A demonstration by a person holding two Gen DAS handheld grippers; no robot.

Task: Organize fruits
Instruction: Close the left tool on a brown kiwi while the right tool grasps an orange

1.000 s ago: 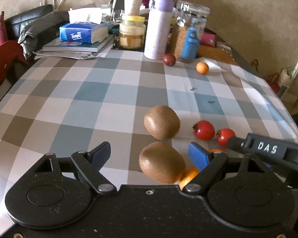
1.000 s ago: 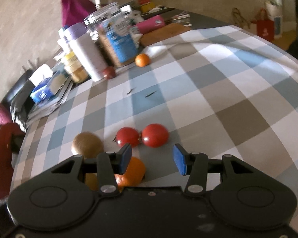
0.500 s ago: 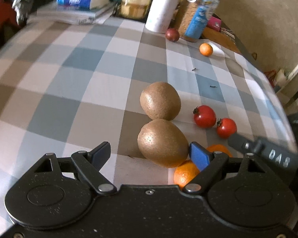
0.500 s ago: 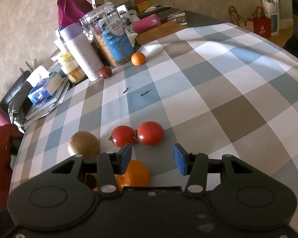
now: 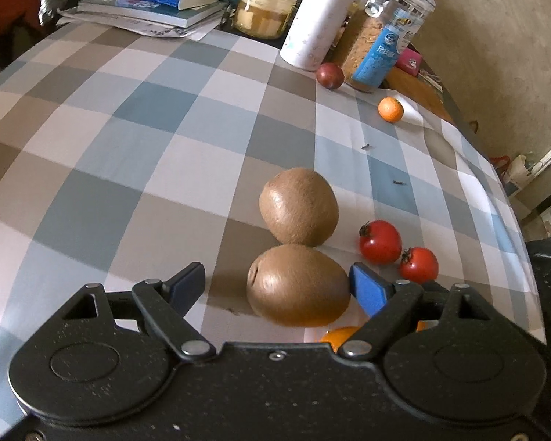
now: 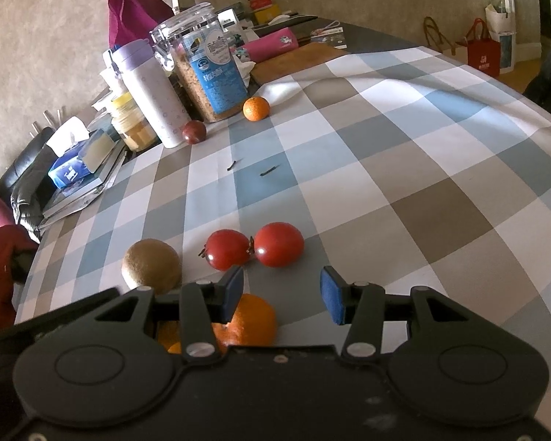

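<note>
Nearby, the left gripper (image 5: 277,284) had its jaws wide around the near kiwi (image 5: 298,286) on the bench (image 5: 128,154), unpressed; closing was due next. The right gripper (image 6: 283,296) stood open, empty, before two tomatoes (image 6: 255,250).

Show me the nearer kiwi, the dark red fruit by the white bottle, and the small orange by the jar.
nearer kiwi (image 5: 298,286), left wrist view, middle of its skin.
dark red fruit (image 6: 194,132), right wrist view, centre.
small orange (image 6: 256,108), right wrist view, centre.
</note>
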